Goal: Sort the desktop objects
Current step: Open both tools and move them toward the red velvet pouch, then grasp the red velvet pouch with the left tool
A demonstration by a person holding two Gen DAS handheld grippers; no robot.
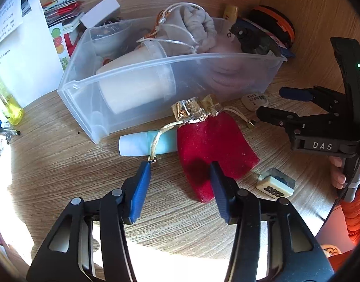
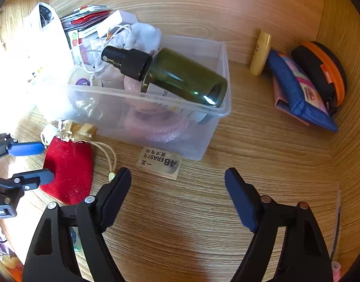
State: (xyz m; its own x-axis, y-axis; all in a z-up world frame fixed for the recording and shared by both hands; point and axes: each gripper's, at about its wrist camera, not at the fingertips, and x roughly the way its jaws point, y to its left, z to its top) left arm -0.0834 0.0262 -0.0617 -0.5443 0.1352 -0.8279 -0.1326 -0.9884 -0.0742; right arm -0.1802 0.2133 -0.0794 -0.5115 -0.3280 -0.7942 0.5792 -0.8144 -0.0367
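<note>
A red velvet pouch [image 1: 215, 145] with a gold top lies on the wooden desk in front of a clear plastic bin [image 1: 156, 87]. My left gripper [image 1: 180, 171] is open just short of the pouch's bottom end, its right finger over the edge. A pale blue tube [image 1: 144, 144] lies left of the pouch. My right gripper [image 2: 177, 181] is open and empty above the desk, near a 4B eraser [image 2: 160, 162]. The pouch [image 2: 69, 164] and left gripper [image 2: 42, 162] show at left in the right wrist view. The bin [image 2: 203, 127] holds a dark green spray bottle [image 2: 175, 77].
A mahjong tile [image 1: 275, 183] lies right of the pouch. A blue pouch [image 2: 297, 91], an orange-rimmed black case [image 2: 321, 70] and a yellow tube [image 2: 261, 51] sit in the right corner. Papers and packets [image 1: 62, 9] stand left behind the bin. A yellow bottle [image 1: 8, 103] stands far left.
</note>
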